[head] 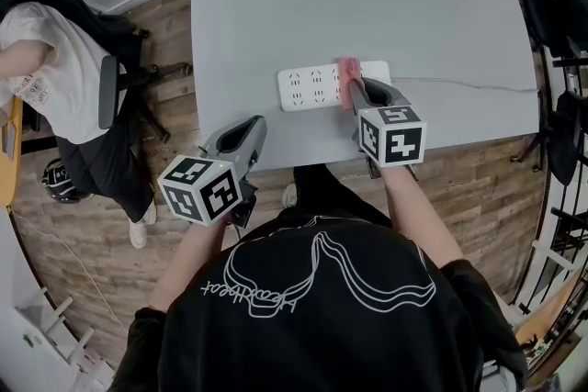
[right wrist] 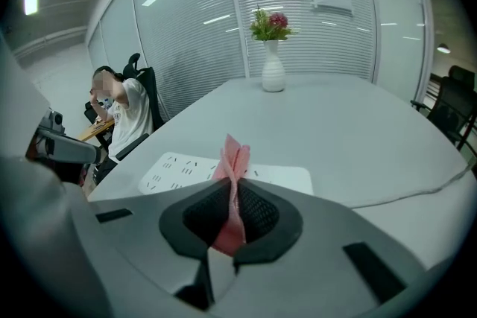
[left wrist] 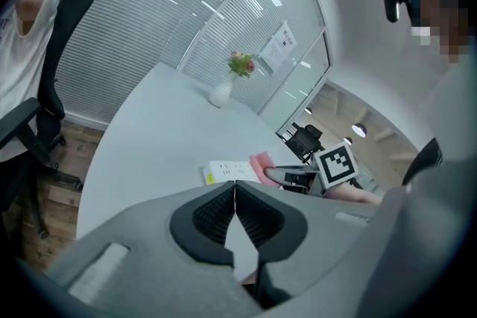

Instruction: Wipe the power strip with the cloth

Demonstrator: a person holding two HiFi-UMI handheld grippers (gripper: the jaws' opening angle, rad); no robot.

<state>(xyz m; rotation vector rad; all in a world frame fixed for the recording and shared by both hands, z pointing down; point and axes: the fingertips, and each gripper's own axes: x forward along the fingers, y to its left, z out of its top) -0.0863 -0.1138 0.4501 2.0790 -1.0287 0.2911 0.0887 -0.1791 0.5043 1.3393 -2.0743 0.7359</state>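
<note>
A white power strip [head: 322, 84] lies near the front edge of the pale grey table [head: 276, 5], its cable running off to the right. My right gripper [head: 355, 91] is shut on a pink cloth [head: 349, 71] that rests over the strip's right part. In the right gripper view the cloth [right wrist: 232, 167] sticks up from between the pads, with the strip [right wrist: 186, 171] just beyond. My left gripper [head: 248, 131] hovers at the table's front edge, left of the strip, shut with nothing in it. The left gripper view shows the strip [left wrist: 229, 172] and cloth [left wrist: 262, 162] ahead.
A white vase with flowers [right wrist: 272, 48] stands at the table's far end. A person in a white shirt [head: 55, 60] sits on an office chair to the left. Dark chairs [head: 556, 14] stand at the right. The strip's cable [head: 478, 85] crosses the table's right side.
</note>
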